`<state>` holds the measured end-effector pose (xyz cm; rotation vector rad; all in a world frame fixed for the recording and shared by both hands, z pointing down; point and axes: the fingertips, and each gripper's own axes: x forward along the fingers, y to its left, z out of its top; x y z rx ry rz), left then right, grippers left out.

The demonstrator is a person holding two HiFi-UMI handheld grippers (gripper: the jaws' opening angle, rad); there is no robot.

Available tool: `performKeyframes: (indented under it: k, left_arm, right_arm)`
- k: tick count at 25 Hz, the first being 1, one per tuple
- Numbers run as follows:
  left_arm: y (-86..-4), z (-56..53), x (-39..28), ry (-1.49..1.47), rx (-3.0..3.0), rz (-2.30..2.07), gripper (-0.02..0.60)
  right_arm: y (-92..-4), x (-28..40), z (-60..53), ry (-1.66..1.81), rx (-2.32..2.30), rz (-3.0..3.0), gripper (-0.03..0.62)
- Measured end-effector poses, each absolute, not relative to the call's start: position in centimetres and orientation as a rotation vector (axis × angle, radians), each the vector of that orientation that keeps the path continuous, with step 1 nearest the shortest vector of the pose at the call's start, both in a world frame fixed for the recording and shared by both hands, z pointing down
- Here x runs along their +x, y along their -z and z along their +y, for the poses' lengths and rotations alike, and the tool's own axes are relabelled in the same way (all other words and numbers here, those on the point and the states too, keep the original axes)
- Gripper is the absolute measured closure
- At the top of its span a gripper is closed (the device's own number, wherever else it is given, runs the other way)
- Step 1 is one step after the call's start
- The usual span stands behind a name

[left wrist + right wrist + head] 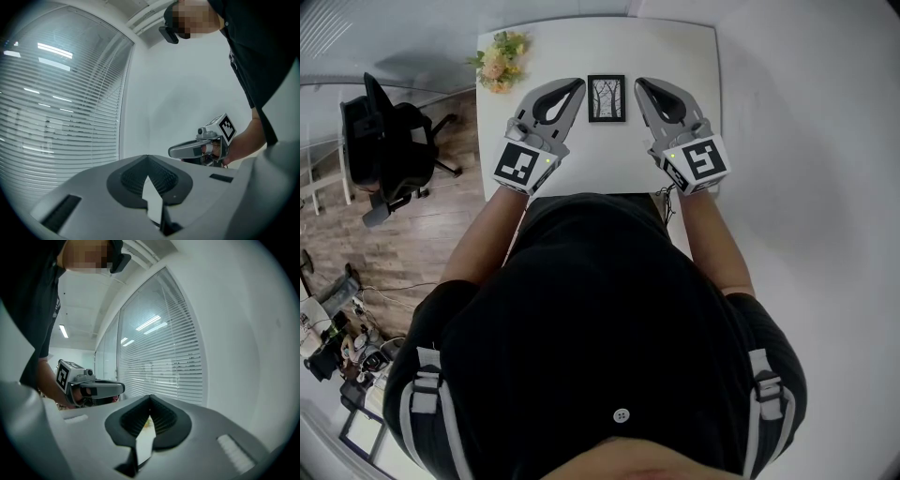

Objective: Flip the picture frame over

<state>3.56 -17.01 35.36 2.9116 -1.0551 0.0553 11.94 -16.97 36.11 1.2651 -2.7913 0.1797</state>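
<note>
On the white surface (600, 52), seen from the head view, the picture frame (607, 98) lies flat at the person's 12 o'clock, with its drawing of bare trees facing up. The left gripper (577, 86) rests at the frame's 9 o'clock and the right gripper (639, 84) at its 3 o'clock. Both sit just beside it without touching. A bunch of flowers (499, 61) stands at about 10 o'clock, well clear of the frame.

From the left gripper view, that gripper's jaws are clenched tip to tip with nothing between them. The other gripper shows at 3 o'clock, and window blinds (61, 108) fill the background. The frame is out of sight here.

From the right gripper view, the jaws are likewise pressed together and hold nothing.

A frame lying picture-up would suit either a frame waiting to go face down or one just turned up from its back, so I cannot say which this is. Either way, I judge that a flat frame offers only its thin rim. Handling it well would mean parted jaws, a low approach at an edge and a steadying touch opposite.
</note>
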Motion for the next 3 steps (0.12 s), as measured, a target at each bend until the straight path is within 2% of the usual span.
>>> performKeyframes:
  k: [3]
  left_arm:
    - [-35.35,-17.26,3.50,-0.058,2.905,-1.060,0.577]
  right_arm:
    - [-36.25,11.95,-17.25,-0.186,1.265,-2.793,0.583]
